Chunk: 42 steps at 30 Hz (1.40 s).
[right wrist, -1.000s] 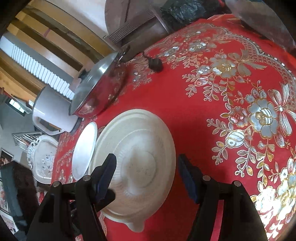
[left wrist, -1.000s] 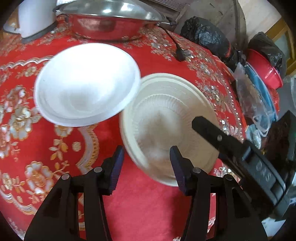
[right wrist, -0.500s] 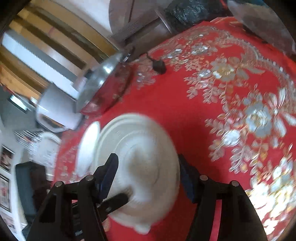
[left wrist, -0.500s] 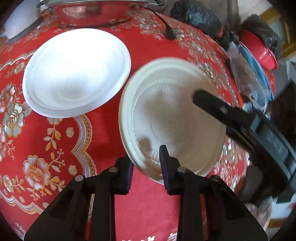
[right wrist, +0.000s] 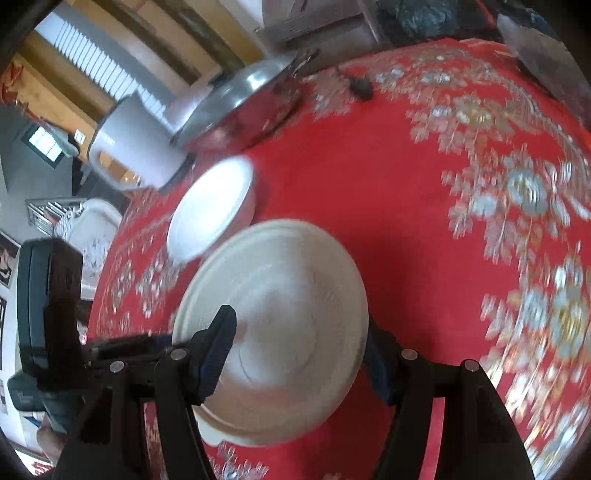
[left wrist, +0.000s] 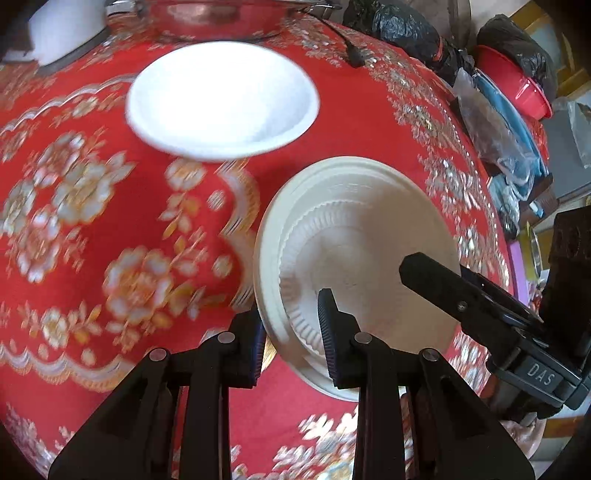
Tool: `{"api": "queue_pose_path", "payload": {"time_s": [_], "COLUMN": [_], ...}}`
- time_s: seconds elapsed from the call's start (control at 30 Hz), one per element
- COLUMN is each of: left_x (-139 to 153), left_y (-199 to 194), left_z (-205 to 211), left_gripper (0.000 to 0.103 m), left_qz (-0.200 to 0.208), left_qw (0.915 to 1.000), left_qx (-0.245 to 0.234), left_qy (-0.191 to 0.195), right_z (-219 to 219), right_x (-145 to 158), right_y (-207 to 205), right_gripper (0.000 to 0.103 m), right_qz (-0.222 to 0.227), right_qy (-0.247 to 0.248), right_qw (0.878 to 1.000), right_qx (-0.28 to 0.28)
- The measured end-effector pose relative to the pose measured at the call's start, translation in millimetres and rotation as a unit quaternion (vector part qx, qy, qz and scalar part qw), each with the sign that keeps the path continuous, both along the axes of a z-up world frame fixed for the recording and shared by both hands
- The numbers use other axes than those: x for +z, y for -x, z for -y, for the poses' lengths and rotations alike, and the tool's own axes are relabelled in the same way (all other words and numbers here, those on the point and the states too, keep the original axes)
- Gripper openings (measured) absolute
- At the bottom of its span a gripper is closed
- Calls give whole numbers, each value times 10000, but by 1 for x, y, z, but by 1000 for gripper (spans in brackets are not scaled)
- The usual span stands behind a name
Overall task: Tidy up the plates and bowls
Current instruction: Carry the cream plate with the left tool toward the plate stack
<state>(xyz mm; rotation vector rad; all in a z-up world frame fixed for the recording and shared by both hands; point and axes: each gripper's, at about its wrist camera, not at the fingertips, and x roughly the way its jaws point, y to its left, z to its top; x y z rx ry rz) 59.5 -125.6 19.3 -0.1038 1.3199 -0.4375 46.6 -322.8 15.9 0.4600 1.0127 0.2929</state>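
Clamping the rim of the cream plate (left wrist: 369, 236) above the red cloth (left wrist: 92, 229), the left gripper (left wrist: 291, 332) grips it narrowly, while the right gripper (right wrist: 299, 354) straddles it wider, near the white bowl (left wrist: 221, 99).

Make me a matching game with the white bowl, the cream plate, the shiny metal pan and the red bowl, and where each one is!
Things:
1. white bowl
2. cream plate
3. metal pan
4. red bowl

Places or states:
A. at the far edge of the table, next to a white appliance
B. off to the right, beside black bags
C. pinched at its rim by the left tool
D. sitting alone on the red tablecloth, nothing touching it

Pairs: 1-D, 2-C, 3-A, 4-B
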Motion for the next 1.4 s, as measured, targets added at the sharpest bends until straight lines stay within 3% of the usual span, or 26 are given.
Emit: {"api": "queue_pose_path", "payload": {"time_s": [0.33, 0.63, 0.83, 1.1, 1.4], "left_x": [29, 46, 70, 107, 98], "left_y": [43, 74, 96, 136, 174], "left_z": [-98, -205, -274, -363, -433], "left_gripper": [26, 26, 26, 26, 26], "left_qz": [490, 723, 1006, 1504, 1458], "left_qw": [9962, 9841, 9706, 9427, 9161], "left_qx": [720, 1623, 2188, 2977, 3730], "left_qy": [-99, -27, 28, -115, -202], "right_z": [-92, -200, -272, -368, -458], "right_x": [12, 25, 42, 82, 81], "right_y": [28, 31, 36, 44, 56], "right_gripper": [66, 66, 66, 66, 66], "right_qz": [184, 446, 725, 1223, 1329], "right_qy": [183, 451, 634, 630, 603], "right_qw": [9974, 9867, 9730, 9495, 9237], "right_qx": [669, 1493, 2098, 2819, 3542]}}
